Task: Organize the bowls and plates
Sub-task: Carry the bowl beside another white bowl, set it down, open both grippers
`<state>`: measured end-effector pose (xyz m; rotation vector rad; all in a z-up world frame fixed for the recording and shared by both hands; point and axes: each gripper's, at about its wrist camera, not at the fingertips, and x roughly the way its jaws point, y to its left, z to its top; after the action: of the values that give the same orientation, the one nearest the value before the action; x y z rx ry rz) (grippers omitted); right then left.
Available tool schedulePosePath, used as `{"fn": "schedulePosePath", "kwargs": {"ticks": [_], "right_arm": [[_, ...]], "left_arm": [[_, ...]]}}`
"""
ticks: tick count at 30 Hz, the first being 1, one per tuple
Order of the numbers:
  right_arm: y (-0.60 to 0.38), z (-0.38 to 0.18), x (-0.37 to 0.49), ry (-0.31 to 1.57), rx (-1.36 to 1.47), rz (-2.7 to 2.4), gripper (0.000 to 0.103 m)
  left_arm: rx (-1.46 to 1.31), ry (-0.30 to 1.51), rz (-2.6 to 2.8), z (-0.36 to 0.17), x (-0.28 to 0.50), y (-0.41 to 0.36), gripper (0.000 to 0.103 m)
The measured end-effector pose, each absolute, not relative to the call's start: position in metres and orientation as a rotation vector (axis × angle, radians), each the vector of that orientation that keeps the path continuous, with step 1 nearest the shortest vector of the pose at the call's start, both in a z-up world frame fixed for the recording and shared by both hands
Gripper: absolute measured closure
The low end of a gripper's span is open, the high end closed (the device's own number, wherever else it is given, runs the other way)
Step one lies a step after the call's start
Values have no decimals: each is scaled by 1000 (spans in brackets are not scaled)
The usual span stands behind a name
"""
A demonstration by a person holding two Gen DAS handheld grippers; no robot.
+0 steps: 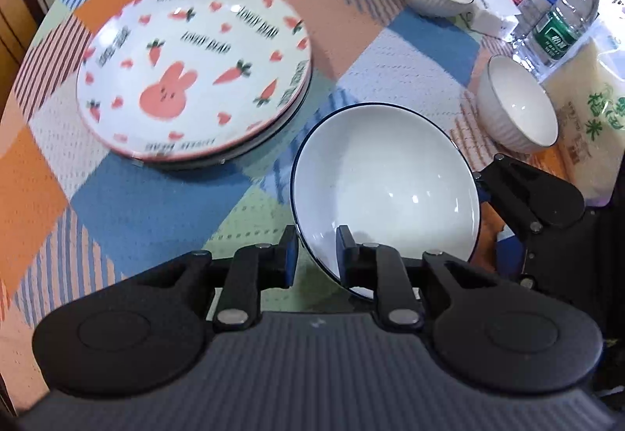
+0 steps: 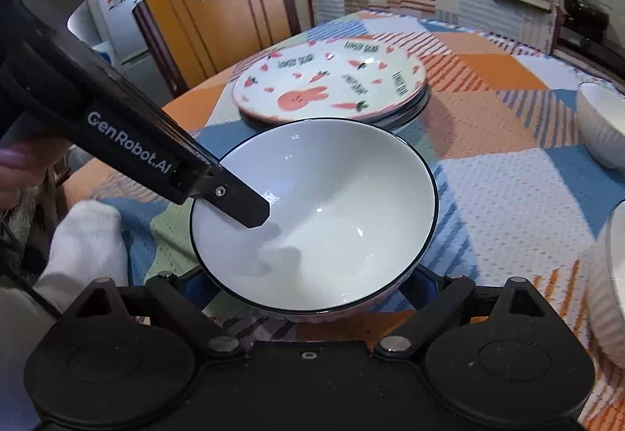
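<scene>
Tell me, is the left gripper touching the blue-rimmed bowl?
Touching. In the left wrist view the left gripper is closed on the blue-rimmed bowl's near rim, one finger inside and one outside; the right wrist view shows its finger inside the bowl.

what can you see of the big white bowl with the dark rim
The bowl is glossy white inside with a thin dark blue rim, ceramic by its look, and empty. It sits tilted over the patchwork tablecloth, in front of the stacked bunny plates. The left gripper pinches its rim, one finger inside. The right gripper flanks its base; whether it presses is unclear.
</scene>
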<state>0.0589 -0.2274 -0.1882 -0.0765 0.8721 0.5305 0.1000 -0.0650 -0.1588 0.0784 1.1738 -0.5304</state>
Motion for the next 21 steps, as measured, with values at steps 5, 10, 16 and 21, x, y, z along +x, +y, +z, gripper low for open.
{"fn": "schedulePosePath", "kwargs": {"ticks": [5, 10, 16, 21], "right_arm": [[-238, -170, 63, 827, -85, 485, 7], [-251, -150, 73, 791, -93, 458, 7], [-266, -133, 86, 766, -139, 441, 7], [-278, -130, 101, 776, -184, 428, 7]], "left_arm": [[98, 1124, -556, -138, 108, -80, 85], [95, 1079, -574, -118, 116, -93, 85], [88, 1051, -596, -105, 128, -110, 85], [83, 1056, -585, -109, 141, -128, 85]]}}
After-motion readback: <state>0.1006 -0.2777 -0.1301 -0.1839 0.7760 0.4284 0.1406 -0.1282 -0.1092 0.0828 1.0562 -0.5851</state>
